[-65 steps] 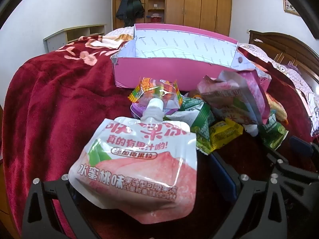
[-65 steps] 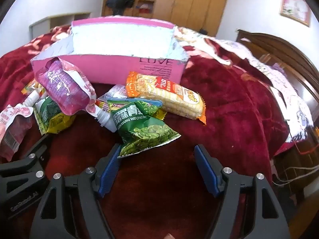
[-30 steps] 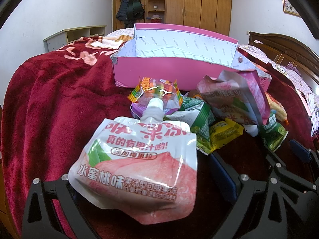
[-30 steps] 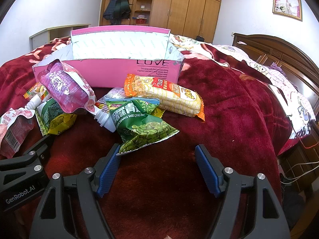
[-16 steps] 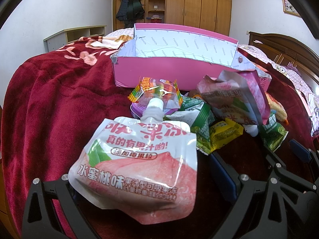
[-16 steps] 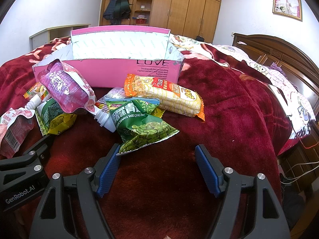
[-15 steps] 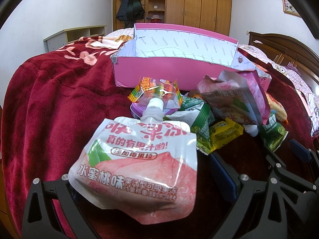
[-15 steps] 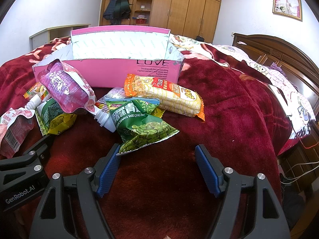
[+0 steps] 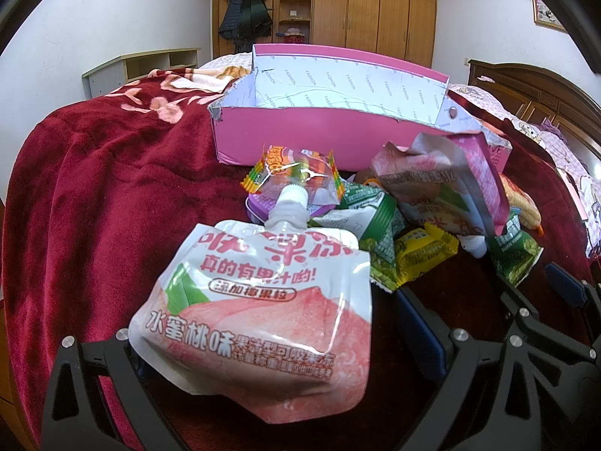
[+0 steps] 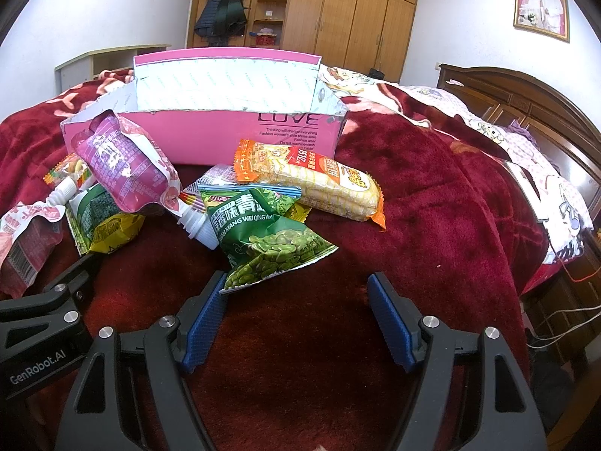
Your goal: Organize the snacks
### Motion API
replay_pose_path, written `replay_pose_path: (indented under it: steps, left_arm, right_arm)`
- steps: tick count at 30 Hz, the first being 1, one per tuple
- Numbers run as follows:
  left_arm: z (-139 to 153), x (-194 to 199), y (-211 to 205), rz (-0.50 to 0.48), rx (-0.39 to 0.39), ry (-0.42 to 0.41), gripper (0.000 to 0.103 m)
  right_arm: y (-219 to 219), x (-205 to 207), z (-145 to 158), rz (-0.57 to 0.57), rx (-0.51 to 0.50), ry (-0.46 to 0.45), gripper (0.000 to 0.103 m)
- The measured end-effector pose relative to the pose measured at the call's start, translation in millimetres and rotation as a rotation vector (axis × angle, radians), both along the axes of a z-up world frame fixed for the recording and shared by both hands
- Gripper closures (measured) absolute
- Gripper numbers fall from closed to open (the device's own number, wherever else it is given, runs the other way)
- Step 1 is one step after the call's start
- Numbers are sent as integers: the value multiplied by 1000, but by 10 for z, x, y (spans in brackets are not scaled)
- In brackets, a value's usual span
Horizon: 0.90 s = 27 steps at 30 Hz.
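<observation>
Left wrist: your left gripper (image 9: 270, 342) jaws spread around peach jelly pouch (image 9: 259, 312), spout toward pink box (image 9: 300, 143); right gripper (image 10: 296, 315) jaws open, empty.

Bedroom background, non-task items only

Red plush blanket (image 10: 432, 195) covers the bed; wooden headboard (image 10: 526, 97) on the right. Wooden wardrobe (image 10: 349, 11) on the far wall, dark coats (image 10: 221, 11) hanging beside its open shelves. Framed wedding photo (image 10: 541, 5) on the wall above the headboard. Low pale shelf unit (image 9: 146, 69) at left.
</observation>
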<state>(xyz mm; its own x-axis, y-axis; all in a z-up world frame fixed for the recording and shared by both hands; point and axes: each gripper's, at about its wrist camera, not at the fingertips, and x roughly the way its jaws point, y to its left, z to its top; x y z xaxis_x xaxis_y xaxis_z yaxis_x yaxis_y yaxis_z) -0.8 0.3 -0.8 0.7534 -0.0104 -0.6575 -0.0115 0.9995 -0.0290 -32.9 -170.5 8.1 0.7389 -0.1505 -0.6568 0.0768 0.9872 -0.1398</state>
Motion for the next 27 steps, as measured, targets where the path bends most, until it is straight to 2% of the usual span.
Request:
replay_pose_path:
  steps: [27]
  left_arm:
    - [41, 18, -38, 8, 14, 3, 0]
  right_arm:
    - [-21, 7, -8, -4, -3, -5, 27]
